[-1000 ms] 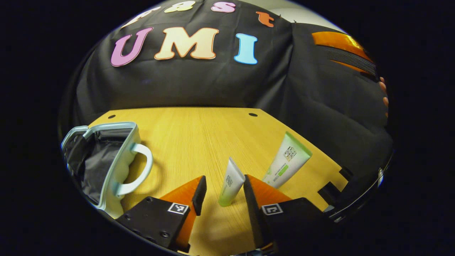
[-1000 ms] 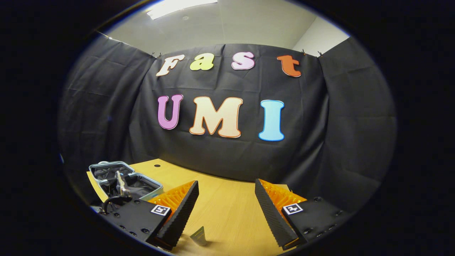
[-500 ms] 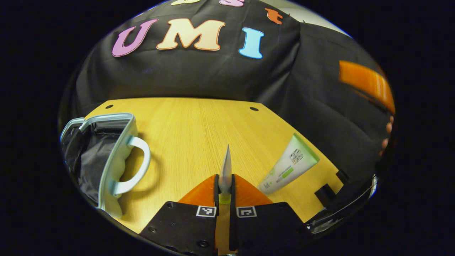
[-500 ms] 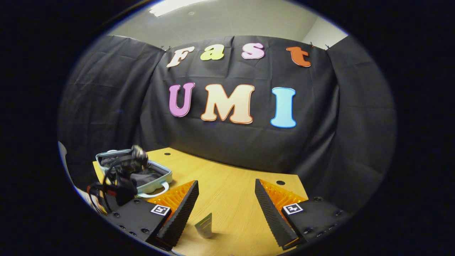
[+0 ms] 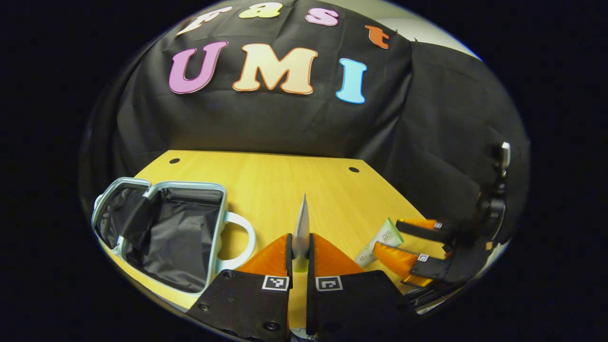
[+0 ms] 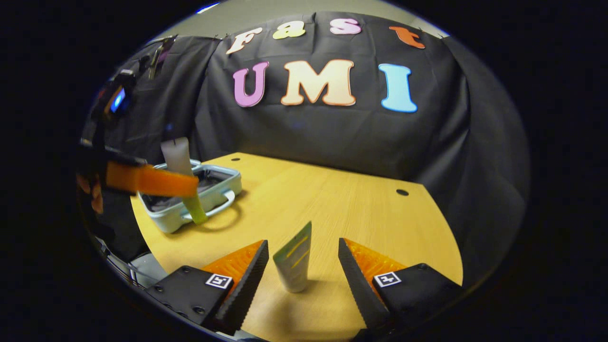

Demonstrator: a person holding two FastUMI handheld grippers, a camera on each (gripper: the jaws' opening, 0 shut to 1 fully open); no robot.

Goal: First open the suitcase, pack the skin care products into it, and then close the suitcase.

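In the left gripper view, the left tool (image 5: 299, 247) has its two fingers pressed against a slim white tube (image 5: 301, 223) of skin care product, gripping it near its green cap end so that the flat crimped end points up and away over the wooden table (image 5: 285, 180). In the right gripper view, the same tube (image 6: 178, 161) hangs clear of the table in that tool (image 6: 187, 183), just in front of the suitcase, with a hand (image 6: 92, 194) partly in sight behind the tool. The suitcase (image 5: 164, 228) lies open near the table's left edge, its pale blue shell showing a dark fabric lining and its carrying handle (image 5: 237, 240) facing the middle of the table; nothing can be made out inside it. The right tool (image 6: 303, 266) is spread wide, and the second, larger tube (image 6: 293, 263), white with green markings, stands upright on its cap between the two fingers with a gap on each side. In the left gripper view, this tool (image 5: 403, 240) sits low at the table's right edge, its fingers on either side of the tube (image 5: 377, 242) there. Two small dark holes mark the table's far edge, beyond which hangs the black cloth wall (image 5: 266, 118).
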